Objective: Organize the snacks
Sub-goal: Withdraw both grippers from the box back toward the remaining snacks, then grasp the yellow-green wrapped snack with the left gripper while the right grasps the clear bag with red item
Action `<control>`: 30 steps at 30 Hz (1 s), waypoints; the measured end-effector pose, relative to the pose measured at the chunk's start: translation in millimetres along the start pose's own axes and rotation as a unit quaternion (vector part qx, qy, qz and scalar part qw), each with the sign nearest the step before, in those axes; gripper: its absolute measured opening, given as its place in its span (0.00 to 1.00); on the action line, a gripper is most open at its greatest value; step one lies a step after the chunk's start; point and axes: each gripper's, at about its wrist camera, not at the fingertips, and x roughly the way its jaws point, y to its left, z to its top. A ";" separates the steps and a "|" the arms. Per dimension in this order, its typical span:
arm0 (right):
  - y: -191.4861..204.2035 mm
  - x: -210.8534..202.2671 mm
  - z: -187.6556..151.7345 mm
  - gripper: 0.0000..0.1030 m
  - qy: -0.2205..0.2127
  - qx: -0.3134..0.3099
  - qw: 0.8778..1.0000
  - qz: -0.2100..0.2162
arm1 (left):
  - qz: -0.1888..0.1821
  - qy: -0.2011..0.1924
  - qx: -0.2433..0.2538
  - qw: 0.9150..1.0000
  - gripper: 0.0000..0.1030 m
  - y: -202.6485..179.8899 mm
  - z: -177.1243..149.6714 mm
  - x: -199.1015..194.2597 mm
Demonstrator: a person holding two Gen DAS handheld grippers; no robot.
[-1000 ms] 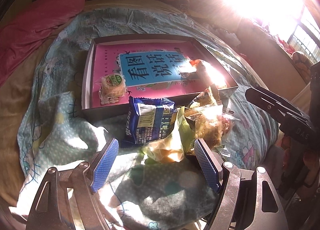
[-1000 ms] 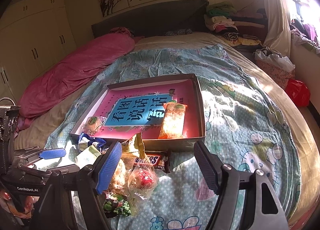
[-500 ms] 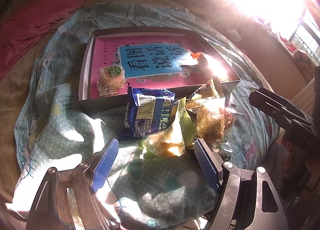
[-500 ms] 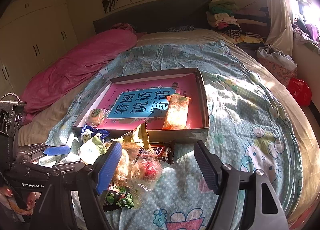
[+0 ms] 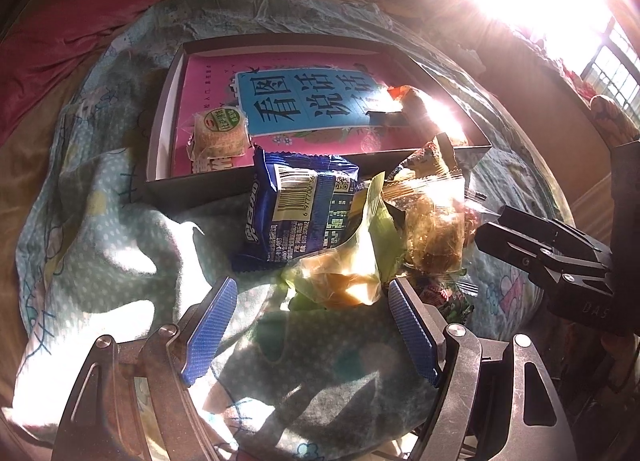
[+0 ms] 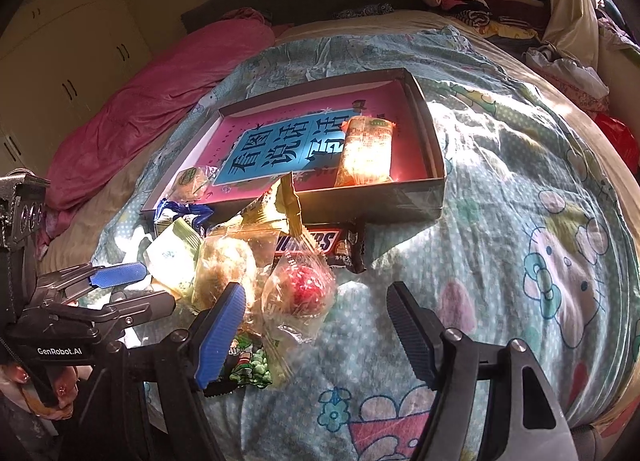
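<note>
My left gripper (image 5: 310, 325) is wide, nothing between the pads, tips just short of the snack pile on the quilt (image 5: 100, 229). In my left wrist view, left to right: a pink duvet (image 5: 76, 17) at the far left edge of the bed; a shallow box (image 5: 200, 189) on the quilt with a pink book (image 5: 304, 101) lying flat in it; a round cake (image 5: 218, 133) in clear wrap at the box's near left corner; a blue packet (image 5: 296, 213) leaning against the box's near wall, barcode up; a green pack (image 5: 344, 273) just ahead of my right-side pad; a clear-wrapped brown pastry (image 5: 434, 229) beside it. Window glare washes out the box's far right corner.

My right gripper (image 6: 316, 325) is closing, about half wide, pads touching nothing. In the right wrist view, left to right: the person's hand (image 6: 44, 385) around the left tool's grip; the pile, with a pale cake (image 6: 228, 265) near my left-side pad; green peas (image 6: 250, 365) under that pad; a red sweet (image 6: 306, 285) in clear wrap between the pads, toward the left one; a Snickers (image 6: 320, 243) lying just before the box wall; an orange pack (image 6: 366, 151) inside the box on the right. The quilt right of the pile carries cartoon prints.
</note>
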 end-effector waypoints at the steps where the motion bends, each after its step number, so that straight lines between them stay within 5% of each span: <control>1: 1.0 2.3 -0.7 0.68 0.003 -0.003 1.000 -0.002 | 0.001 0.001 0.000 1.000 0.77 0.4 -0.1 1.3; 14: -1.6 14.7 -2.5 0.43 0.010 0.004 0.999 0.031 | -0.007 0.010 -0.014 1.000 0.77 4.6 1.4 11.4; 30: -8.1 20.9 -1.9 0.42 0.015 0.031 0.998 0.061 | -0.015 0.009 -0.027 0.999 0.76 7.3 0.7 13.9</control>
